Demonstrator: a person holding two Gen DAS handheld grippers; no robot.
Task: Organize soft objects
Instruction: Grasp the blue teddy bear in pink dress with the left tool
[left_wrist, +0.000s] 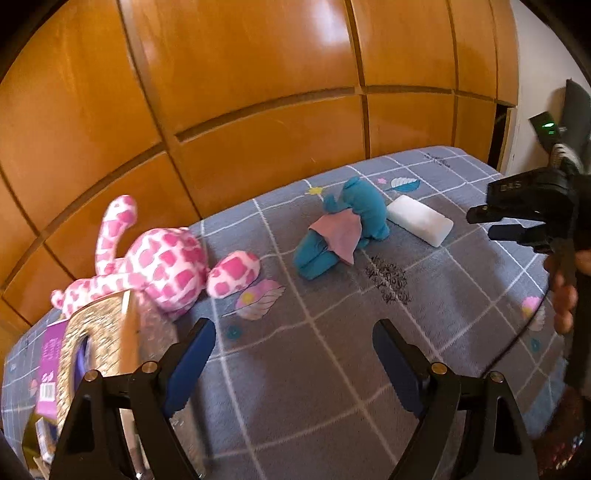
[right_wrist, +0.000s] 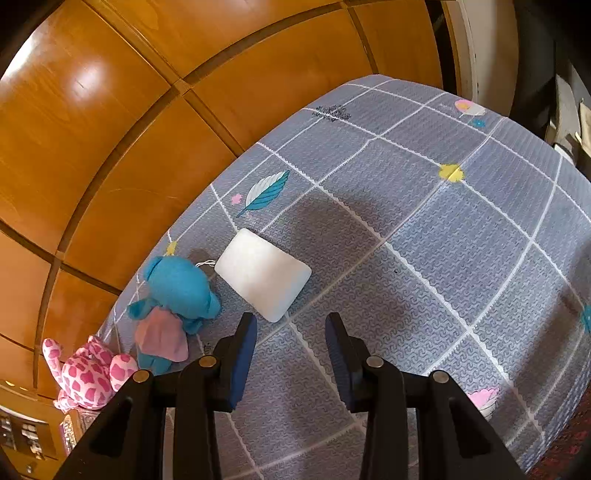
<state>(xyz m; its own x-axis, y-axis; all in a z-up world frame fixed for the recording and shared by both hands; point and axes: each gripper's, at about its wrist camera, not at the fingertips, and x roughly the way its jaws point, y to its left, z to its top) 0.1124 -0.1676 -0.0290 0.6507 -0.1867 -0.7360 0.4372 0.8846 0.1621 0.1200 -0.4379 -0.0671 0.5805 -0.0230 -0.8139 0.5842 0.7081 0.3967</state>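
Both claws empty rn. Left claw (left_wrist: 293, 360) jaws spread wide, nothing between them, just bedspread (left_wrist: 332, 387) below. Right claw (right_wrist: 291, 354) jaws only partly apart, also nothing in them, pads not touching anything. Soft stuff all lies on the bed, along the far edge by the wooden wardrobe (left_wrist: 240, 92): pink-spotted plush (left_wrist: 162, 262) far left, leaning over a glittery box (left_wrist: 99, 343) w/ a purple packet beside it; teal plush (left_wrist: 343, 229) w/ pink cloth patch in the middle; white foam pad (left_wrist: 419, 219) just right of the teal one, near but apart as far as I can tell. Key relation: in right wrist view the white foam pad (right_wrist: 264, 275) sits just ahead of the right claw and a bit left of its centreline, near corner almost at the left fingertip. Long axis runs diagonal, far-left to near-right, so jaws aren't square to it. Teal plush (right_wrist: 177, 291) is further left of that claw. Left claw is well apart from the pad, nearer the pink plush. Imo right hand is the obvious one for the pad: needs wider jaws, small shift left/fwd, some wrist roll to straddle the short side. Risk: foam squashes, corner-only grip may slip.
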